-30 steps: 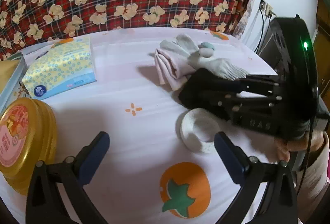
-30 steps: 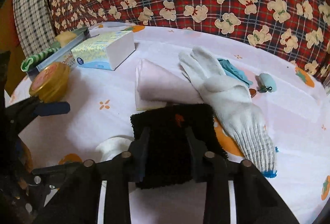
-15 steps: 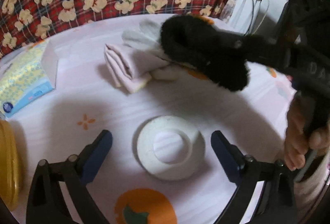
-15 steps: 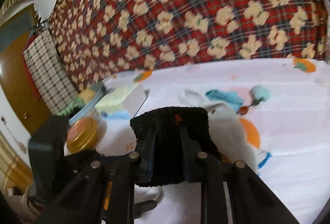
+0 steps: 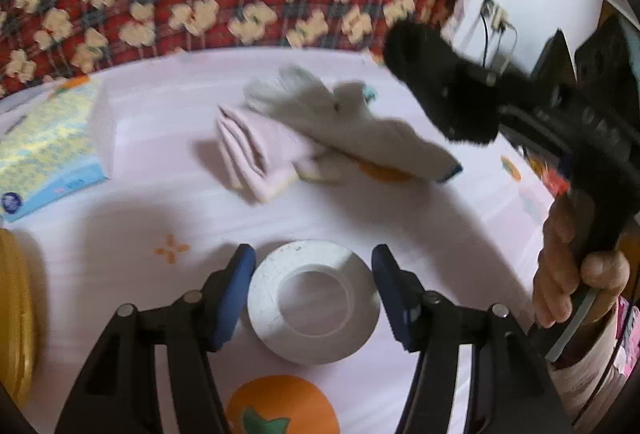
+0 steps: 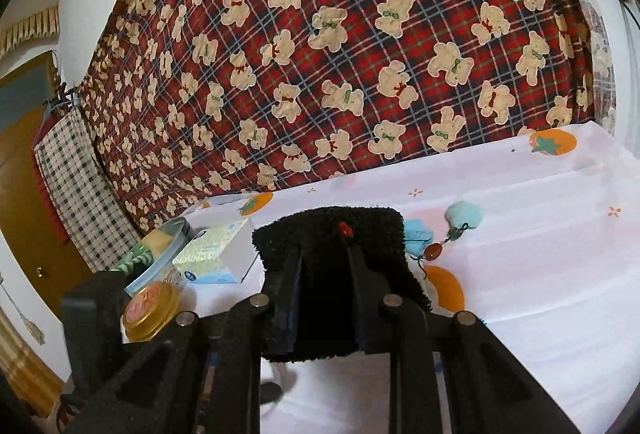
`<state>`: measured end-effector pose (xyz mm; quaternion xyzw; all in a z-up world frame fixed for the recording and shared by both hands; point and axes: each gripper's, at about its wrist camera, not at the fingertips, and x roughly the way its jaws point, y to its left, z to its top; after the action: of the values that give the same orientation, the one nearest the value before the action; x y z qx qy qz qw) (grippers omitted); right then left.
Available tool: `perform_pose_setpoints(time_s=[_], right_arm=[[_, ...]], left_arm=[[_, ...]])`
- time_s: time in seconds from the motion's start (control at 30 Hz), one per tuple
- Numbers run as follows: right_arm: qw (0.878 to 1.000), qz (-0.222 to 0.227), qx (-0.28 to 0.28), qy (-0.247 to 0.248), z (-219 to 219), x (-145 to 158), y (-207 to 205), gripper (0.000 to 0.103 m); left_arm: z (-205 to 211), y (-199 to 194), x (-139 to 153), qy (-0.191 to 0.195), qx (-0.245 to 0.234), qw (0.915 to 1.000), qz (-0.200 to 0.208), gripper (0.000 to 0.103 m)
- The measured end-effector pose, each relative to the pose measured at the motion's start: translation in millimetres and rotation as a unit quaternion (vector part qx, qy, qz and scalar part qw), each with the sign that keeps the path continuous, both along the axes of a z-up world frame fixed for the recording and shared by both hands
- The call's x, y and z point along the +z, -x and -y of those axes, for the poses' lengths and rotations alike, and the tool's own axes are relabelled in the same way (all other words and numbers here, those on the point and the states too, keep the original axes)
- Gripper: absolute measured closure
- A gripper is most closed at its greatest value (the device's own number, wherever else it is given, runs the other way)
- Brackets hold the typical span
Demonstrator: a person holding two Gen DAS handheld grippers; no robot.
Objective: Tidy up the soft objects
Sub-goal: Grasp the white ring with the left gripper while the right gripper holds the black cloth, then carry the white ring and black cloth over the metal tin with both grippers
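My right gripper [image 6: 324, 298] is shut on a black fuzzy cloth [image 6: 332, 234] and holds it up above the table; the cloth also shows in the left wrist view [image 5: 440, 90] at upper right. My left gripper [image 5: 312, 294] is low over the table, its jaws partly closed around a white tape roll [image 5: 314, 300], with small gaps on both sides. A white knit glove [image 5: 348, 122] lies over a folded pink cloth [image 5: 248, 154] in mid table. A small blue-green soft item [image 6: 464, 214] lies further back.
A tissue box [image 5: 52, 142] sits at left, also in the right wrist view [image 6: 216, 254]. A yellow-lidded jar [image 6: 150, 308] and a tin stand by it. A red bear-print cloth [image 6: 340, 54] hangs behind. The tablecloth [image 5: 140, 226] is pink with orange fruit prints.
My right gripper has lifted the black cloth off the table and up to the right. My left gripper has moved forward over the tape roll and its jaws have narrowed around it.
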<state>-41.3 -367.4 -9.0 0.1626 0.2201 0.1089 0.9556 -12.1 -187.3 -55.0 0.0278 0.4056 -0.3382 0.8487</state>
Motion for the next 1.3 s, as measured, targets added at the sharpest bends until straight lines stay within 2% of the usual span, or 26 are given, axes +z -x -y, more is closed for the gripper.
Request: perform_pose_setpoints(time_s=[0.23,0.43,0.63,0.73,0.87,1.17,1.3], right_arm=[[1.0,0.015,-0.025,0.004,6,1,3,0.08],[0.998,0.016,-0.044,0.034,-2,-2,4,0.08],[0.998,0.01,-0.046,0.036,-20,-6,5,0.08],[0.997,0.014,-0.044,0.055,-36,-7,10,0.08],[0.997,0.009,-0.039,0.068,-53,-11,16,0.08],[0.999,0.007,-0.043,0.025,-72,-16,23,0.08],[0.999,0.004,-0.028,0.024,-93,-15,21,0.08]], left_arm=[[-18,21,25,0.047,0.03,0.9945,0.089,0.043],[-42,20,33,0.084,0.06,0.9893,0.103,0.043],[-55,23,35,0.075,0.073,0.9869,0.123,0.043],[-62,28,39,0.062,0.081,0.9835,0.149,0.043],[-75,30,40,0.066,0.087,0.9816,0.157,0.043],[-111,33,42,0.079,0.109,0.9767,0.167,0.043],[-130,34,45,0.089,0.123,0.9733,0.172,0.043]])
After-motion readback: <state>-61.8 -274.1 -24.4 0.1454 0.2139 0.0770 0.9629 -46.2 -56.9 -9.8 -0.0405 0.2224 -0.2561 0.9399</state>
